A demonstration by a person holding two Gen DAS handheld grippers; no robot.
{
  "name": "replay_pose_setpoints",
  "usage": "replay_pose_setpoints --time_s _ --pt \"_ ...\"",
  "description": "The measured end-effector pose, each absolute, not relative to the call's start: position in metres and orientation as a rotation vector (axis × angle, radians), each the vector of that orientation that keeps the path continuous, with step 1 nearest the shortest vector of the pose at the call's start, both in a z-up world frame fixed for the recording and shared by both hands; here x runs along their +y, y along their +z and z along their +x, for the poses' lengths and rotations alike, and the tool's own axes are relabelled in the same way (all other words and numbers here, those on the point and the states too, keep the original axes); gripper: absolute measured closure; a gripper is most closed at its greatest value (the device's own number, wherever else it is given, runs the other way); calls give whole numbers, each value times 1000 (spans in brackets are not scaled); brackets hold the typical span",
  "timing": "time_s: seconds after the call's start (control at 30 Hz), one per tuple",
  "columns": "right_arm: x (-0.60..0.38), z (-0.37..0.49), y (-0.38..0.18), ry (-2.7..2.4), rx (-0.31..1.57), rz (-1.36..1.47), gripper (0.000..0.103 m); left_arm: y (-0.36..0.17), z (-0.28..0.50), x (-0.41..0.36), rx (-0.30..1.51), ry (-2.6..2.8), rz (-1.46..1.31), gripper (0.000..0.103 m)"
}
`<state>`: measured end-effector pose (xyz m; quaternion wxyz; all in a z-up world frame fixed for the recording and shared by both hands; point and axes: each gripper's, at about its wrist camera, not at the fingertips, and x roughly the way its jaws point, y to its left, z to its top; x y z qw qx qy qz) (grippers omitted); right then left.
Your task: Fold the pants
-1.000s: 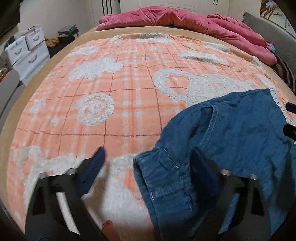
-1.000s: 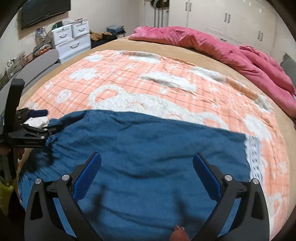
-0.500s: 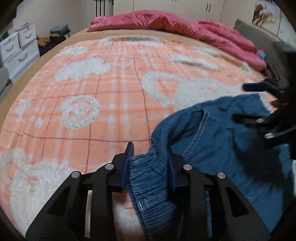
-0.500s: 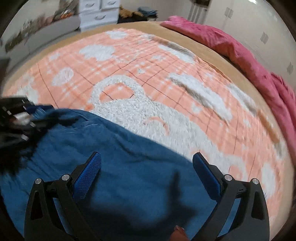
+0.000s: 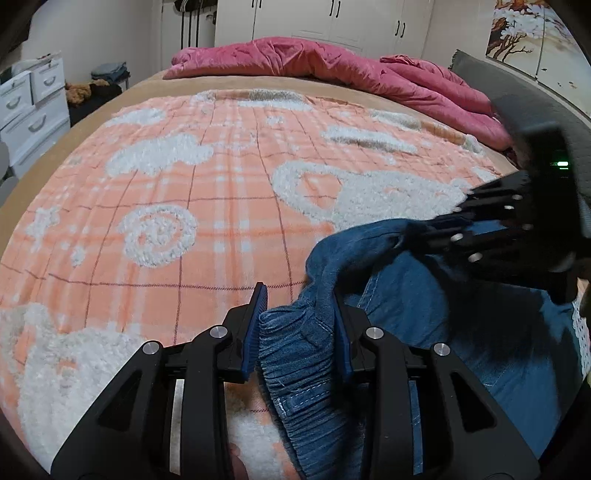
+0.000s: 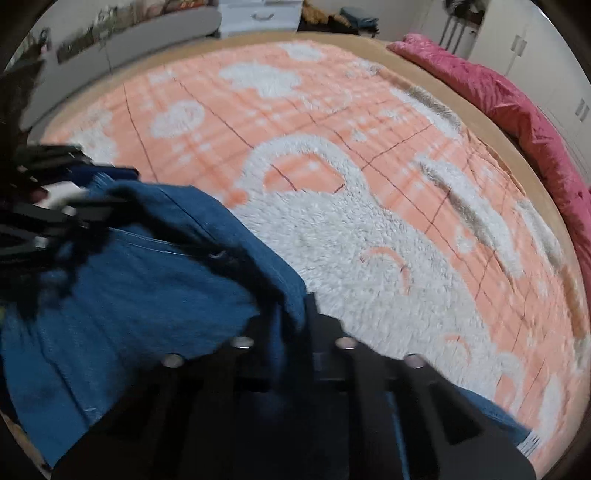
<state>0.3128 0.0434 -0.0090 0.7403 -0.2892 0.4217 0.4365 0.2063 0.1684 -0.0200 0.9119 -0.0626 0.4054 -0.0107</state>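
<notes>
Nearest to me in the left wrist view, my left claw (image 5: 298, 325) is clamped on the gathered, ribbed waistband of the blue denim pants (image 5: 424, 314), its blue pads (image 5: 255, 332) pressed against the bunched cloth on either side. The pants lie on the bed toward my right, over the orange-and-white plaid blanket (image 5: 207, 229), and the fabric rises from my grip in a fold that runs up and to the right.

At the far end of that fold I see my right claw (image 5: 436, 230), reaching in from the right edge of this view and pinching a raised ridge of the denim; a small green light (image 5: 562, 163) glows on its body.

The right wrist view is blurred. There my right claw (image 6: 295, 317) sits with its jaws drawn close together on an edge of the pants (image 6: 140, 288), the cloth draped over them. The left claw (image 6: 48, 206) shows at the left edge of that picture, too smeared for me to read its jaws there.

Beyond the pants the blanket spreads flat across the bed. Farther back a pink quilt (image 5: 332, 70) lies heaped along the far side. White drawers (image 5: 29, 107) stand at the far left, and white wardrobe doors (image 5: 325, 18) line the back wall.
</notes>
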Motion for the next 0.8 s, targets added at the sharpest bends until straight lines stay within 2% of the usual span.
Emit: replay_pose_setpoints --time_s 0.1,0.23,0.3,0.37,0.4,0.43,0.53,0.8 --pt "28 301 8 948 887 -552 98 -23 206 170 837 -41 -128 70" --pt "13 285 32 967 826 -490 98 -23 206 165 815 -74 -103 54" --pt "8 276 42 974 806 -473 98 -22 206 163 799 -91 -98 49" --pt "2 269 48 970 798 -458 98 -20 204 163 786 -114 -119 52" --pt "-1 266 49 967 798 -450 98 -19 203 165 779 -125 -135 68" --pt "-3 262 48 963 799 -445 98 -16 200 166 772 -144 -152 73" --pt "-9 249 50 941 799 -431 98 -6 190 163 740 -163 -123 76" --pt "-38 194 65 905 771 -371 98 31 137 139 631 -175 -16 77"
